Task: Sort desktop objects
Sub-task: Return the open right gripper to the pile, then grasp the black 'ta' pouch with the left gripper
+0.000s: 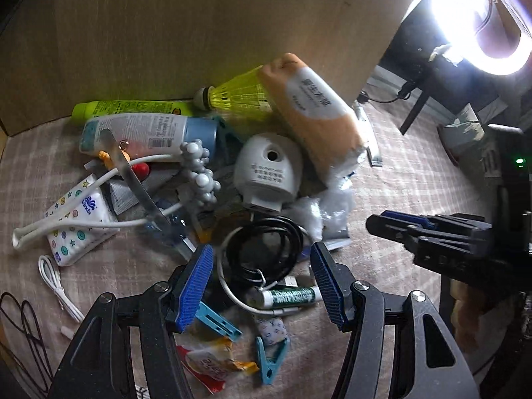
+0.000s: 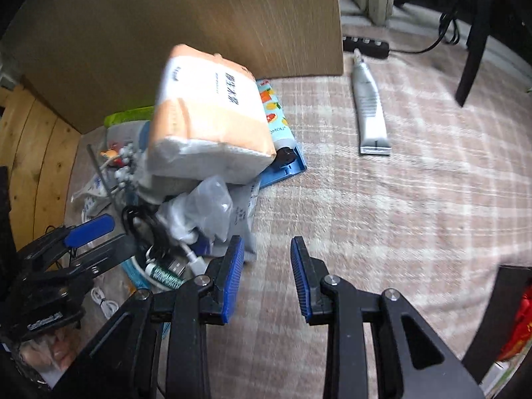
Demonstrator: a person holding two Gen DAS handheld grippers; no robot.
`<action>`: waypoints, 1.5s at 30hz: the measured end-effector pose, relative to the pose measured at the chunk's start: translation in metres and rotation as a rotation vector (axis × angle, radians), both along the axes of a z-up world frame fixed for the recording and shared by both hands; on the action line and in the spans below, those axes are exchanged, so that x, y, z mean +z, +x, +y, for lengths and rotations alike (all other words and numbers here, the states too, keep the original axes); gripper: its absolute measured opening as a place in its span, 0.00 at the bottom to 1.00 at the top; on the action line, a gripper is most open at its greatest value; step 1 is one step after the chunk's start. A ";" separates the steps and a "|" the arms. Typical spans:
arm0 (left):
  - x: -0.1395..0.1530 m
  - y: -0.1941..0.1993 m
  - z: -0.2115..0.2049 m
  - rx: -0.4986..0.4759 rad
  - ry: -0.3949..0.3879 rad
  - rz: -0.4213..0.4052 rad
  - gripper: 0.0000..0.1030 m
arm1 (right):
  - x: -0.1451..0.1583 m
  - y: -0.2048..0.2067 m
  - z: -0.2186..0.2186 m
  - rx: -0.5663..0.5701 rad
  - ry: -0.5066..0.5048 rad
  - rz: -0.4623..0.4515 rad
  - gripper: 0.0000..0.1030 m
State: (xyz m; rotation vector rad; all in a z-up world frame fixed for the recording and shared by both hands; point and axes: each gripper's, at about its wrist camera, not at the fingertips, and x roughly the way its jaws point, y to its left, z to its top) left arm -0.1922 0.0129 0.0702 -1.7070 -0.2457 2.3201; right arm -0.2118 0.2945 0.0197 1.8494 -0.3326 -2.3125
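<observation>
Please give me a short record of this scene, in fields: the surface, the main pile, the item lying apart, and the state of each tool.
surface: plaid cloth, wooden board standing behind
pile: tissue pack on top, white sharpener, black cable, shuttlecock, bottle, blue clips
apart: silver tube, alone on the cloth to the right of the pile
left tool: open, empty, over the black cable and a green stick
right tool: open, empty, over bare cloth beside the pile

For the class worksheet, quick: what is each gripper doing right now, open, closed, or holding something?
Left gripper: open, holding nothing, poised over the coiled black cable.
Right gripper: open, holding nothing, above the bare plaid cloth.
</observation>
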 end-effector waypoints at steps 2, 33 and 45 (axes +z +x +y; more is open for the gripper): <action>-0.002 -0.003 0.000 0.002 -0.001 -0.003 0.56 | -0.008 -0.003 0.000 -0.004 -0.013 -0.014 0.28; -0.018 0.007 -0.006 0.001 0.026 -0.038 0.08 | -0.015 0.001 -0.019 0.011 -0.105 -0.051 0.08; -0.023 0.041 -0.013 -0.009 0.033 -0.035 0.39 | -0.011 0.009 -0.016 0.018 -0.088 -0.057 0.08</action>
